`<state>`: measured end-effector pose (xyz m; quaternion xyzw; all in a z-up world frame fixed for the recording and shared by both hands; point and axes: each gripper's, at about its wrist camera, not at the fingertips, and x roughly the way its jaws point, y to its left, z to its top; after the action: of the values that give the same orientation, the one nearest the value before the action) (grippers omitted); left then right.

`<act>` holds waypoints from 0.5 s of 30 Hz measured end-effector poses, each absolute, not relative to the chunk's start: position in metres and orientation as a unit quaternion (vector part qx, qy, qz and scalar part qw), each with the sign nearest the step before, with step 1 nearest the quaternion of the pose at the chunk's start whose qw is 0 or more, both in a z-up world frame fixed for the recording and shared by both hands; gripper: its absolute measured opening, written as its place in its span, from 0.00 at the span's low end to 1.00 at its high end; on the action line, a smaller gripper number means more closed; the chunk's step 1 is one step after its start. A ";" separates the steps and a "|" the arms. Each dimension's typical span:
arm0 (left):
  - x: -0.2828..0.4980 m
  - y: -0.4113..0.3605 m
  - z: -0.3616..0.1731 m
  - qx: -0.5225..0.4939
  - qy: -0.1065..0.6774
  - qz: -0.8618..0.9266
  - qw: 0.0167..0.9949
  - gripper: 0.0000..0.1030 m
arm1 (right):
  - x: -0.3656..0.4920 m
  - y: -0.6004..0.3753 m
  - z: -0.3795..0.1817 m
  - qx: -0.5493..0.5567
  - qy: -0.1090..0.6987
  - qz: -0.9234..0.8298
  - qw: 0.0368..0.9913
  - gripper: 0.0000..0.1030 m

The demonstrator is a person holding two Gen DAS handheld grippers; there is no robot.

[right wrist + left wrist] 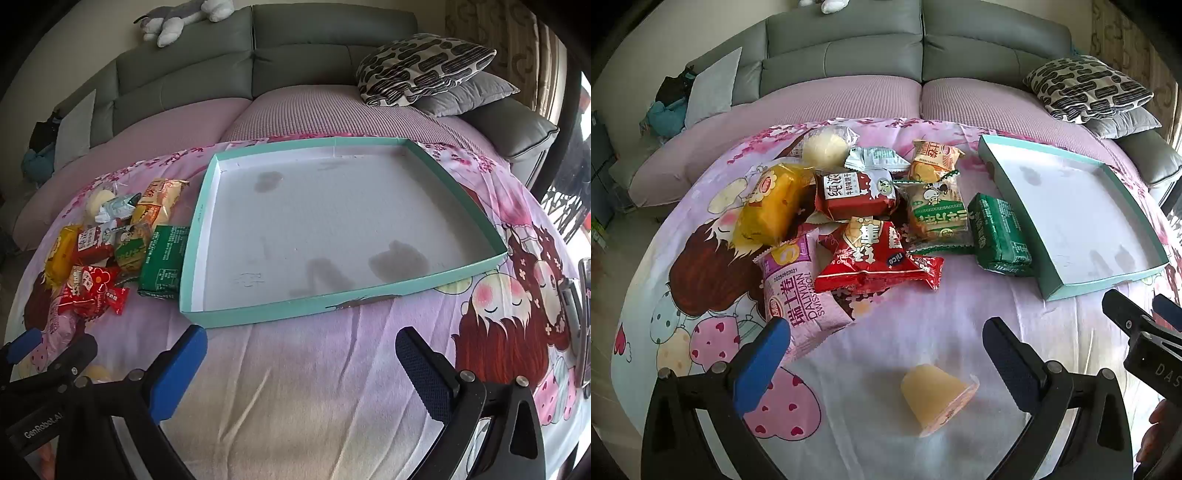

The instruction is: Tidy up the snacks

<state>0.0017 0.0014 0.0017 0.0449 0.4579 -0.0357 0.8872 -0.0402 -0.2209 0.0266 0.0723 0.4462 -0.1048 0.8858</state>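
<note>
- The left gripper [882,354] is hovering over the near part of the cartoon-print cloth [923,314], its blue-padded fingers [761,365] spread wide apart and holding nothing.
- A yellow jelly cup [936,397] is lying tipped on the cloth between those fingers, touching neither.
- The right gripper [301,369] is hanging over bare cloth just near of the teal tray [258,309], its jaws likewise wide apart and gripping nothing.
- The tray is sitting on the right side of the cloth, its white floor showing a few dark stains and carrying no snacks.
- The snacks are lying in a loose heap to the left of the tray: a pink Swiss roll pack [798,288] is sitting nearest, with a red packet [875,254] beside it on the right.
- A yellow cake pack [768,205] is resting at the heap's left, and a dark red biscuit pack [855,194] is lying behind the red packet.
- A green-and-clear cracker pack [936,214] and a dark green packet [999,236] are lying on the right of the heap, the green packet's edge just beside the tray wall.
- At the far end, a round white bun pack [827,146], a pale grey-green sachet [875,157] and an orange pack [932,158] are sitting.
- A grey sofa [314,40] with a patterned cushion [417,66] is standing beyond the cloth.
</note>
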 end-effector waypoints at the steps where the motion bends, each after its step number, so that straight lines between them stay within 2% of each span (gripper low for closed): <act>1: 0.002 0.002 0.002 0.044 0.458 -0.036 0.887 1.00 | -0.040 -0.221 0.027 0.072 0.446 -0.105 0.886 1.00; 15: 0.001 0.003 0.001 0.038 0.460 -0.037 0.886 1.00 | -0.040 -0.220 0.024 0.071 0.448 -0.105 0.885 1.00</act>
<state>0.0012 0.0030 0.0014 0.0384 0.4596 -0.0372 0.8865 -0.0399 -0.2196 0.0241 0.0711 0.4480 -0.1047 0.8850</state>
